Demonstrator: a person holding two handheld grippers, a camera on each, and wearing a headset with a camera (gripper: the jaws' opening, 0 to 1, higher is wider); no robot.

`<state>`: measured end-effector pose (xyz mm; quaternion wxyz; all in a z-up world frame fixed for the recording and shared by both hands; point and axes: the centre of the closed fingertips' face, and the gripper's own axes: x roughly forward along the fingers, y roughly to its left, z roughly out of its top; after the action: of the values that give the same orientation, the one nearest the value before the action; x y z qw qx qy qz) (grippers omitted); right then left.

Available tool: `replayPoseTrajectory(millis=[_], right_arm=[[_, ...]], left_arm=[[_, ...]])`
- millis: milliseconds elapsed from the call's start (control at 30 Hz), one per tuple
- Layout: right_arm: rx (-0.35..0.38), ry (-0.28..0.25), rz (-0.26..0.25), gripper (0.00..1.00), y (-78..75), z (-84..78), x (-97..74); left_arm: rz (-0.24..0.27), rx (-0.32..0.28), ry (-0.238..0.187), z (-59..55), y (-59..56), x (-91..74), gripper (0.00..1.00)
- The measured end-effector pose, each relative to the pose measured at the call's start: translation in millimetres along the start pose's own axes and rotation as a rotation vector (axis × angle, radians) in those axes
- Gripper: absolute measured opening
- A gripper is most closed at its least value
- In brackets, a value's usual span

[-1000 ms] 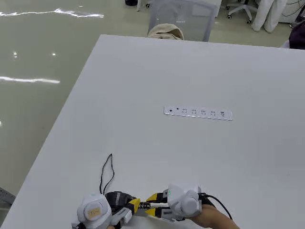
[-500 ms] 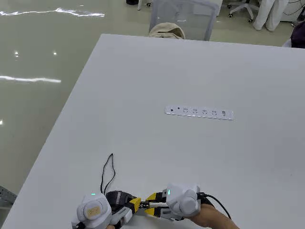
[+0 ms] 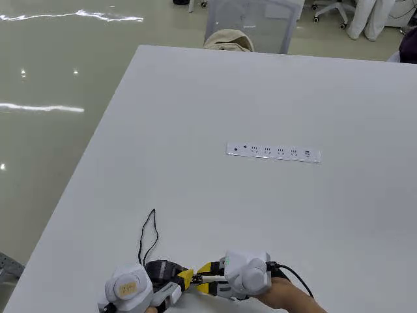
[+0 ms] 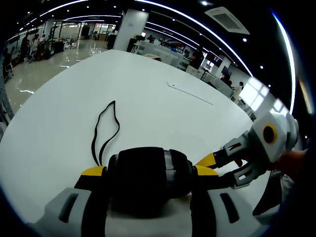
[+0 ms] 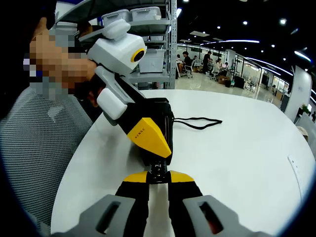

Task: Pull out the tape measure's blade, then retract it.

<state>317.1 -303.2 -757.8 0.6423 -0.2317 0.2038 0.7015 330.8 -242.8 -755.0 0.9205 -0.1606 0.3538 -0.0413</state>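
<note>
Left tongs [image 4: 148, 173] clamped across the black tape measure [image 4: 143, 190], low at the white table [image 3: 260, 215] by its near edge. We note the right tongs [image 5: 158, 176] facing them tip to tip, pinched together on the blade's end hook [image 5: 157, 170], just beside the case mouth. A black wrist strap [image 4: 106, 129] lies looped beyond the left tongs. A power strip [image 3: 273, 152] lies well beyond both.
</note>
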Motion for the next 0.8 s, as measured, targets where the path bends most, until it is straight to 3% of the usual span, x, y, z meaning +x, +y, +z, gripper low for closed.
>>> replayPoseTrajectory(millis=[800], right_arm=[[-0.003,-0.001,0.01,0.13,-1.3,6.4,12.8]], left_arm=[[-0.005,-0.017,-0.004,1.3,1.4,1.1,0.65]])
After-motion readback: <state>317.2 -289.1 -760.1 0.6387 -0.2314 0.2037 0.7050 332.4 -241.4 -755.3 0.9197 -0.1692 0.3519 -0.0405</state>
